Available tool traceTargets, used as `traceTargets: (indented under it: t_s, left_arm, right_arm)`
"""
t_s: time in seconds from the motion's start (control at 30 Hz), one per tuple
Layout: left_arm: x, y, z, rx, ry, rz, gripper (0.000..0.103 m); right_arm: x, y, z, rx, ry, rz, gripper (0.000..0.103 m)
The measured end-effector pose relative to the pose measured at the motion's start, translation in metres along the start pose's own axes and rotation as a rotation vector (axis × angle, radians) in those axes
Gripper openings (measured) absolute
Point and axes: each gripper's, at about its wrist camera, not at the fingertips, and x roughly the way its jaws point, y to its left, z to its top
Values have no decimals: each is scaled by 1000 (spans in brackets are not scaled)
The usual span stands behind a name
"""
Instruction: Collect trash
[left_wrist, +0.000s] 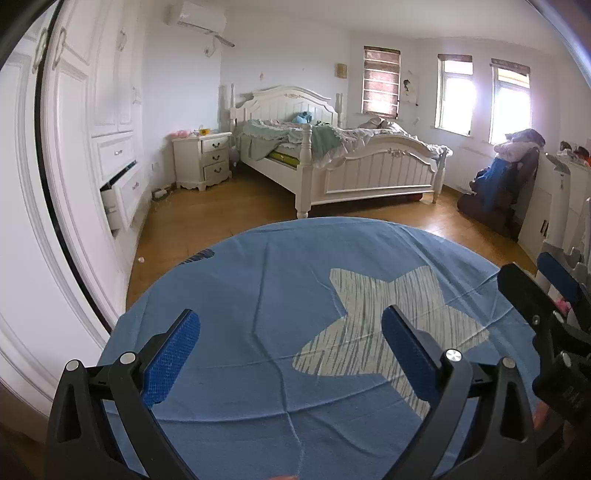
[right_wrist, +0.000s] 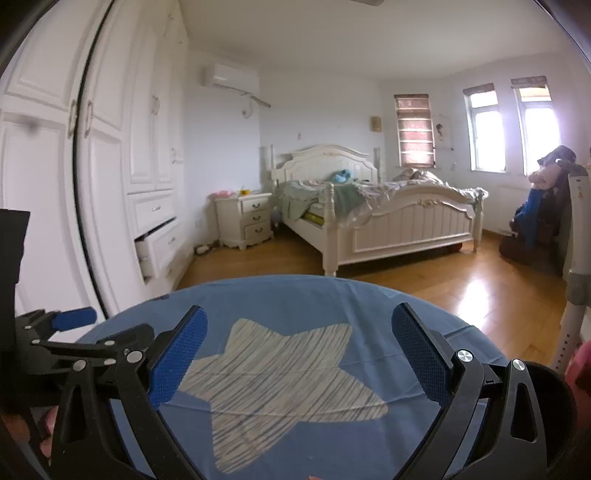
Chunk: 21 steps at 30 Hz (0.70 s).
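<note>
Left tongs (left_wrist: 290, 354): spread wide, nothing between the blue pads, holding nothing; they hang over the blue cloth, and contact with it cannot be told.
Right tongs (right_wrist: 299, 354): also spread wide and empty, above the same cloth; in the left wrist view they show at 3 o'clock (left_wrist: 546, 291).
Left tongs seen from the right: at 9 o'clock (right_wrist: 74, 319), one blue pad visible, beside a hand's fingers at 8 o'clock.
Worktop (left_wrist: 236, 280): covered by a blue cloth with creases, filling the lower half of both views.
Star patch (right_wrist: 280, 376): one, pale with grey-blue streaks, printed on the cloth between the right tongs' pads.
Trash: one small pale scrap (left_wrist: 140, 260) on the wooden floor at 9 o'clock in the left wrist view, next to the wardrobe base and well apart from both tongs; too small to tell what it is.
Bed (left_wrist: 369, 173): one, white frame, rumpled green and pale bedding, at 12 o'clock.
Nightstand (left_wrist: 202, 158): one, three drawers, just beside the bed.
Wardrobe (left_wrist: 110, 110): white, one lower drawer (left_wrist: 122, 199) pulled open.
Windows: three on the far wall, at 1 to 2 o'clock.
Air conditioner (left_wrist: 197, 16): one, high at 11 o'clock.
</note>
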Motion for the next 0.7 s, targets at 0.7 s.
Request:
traceTargets:
  t_s: [0.7]
  left_arm:
    - [-1, -4, -2, -10, -2, -2, 98]
  right_arm:
    - [-5, 1, 0, 19, 1, -1, 98]
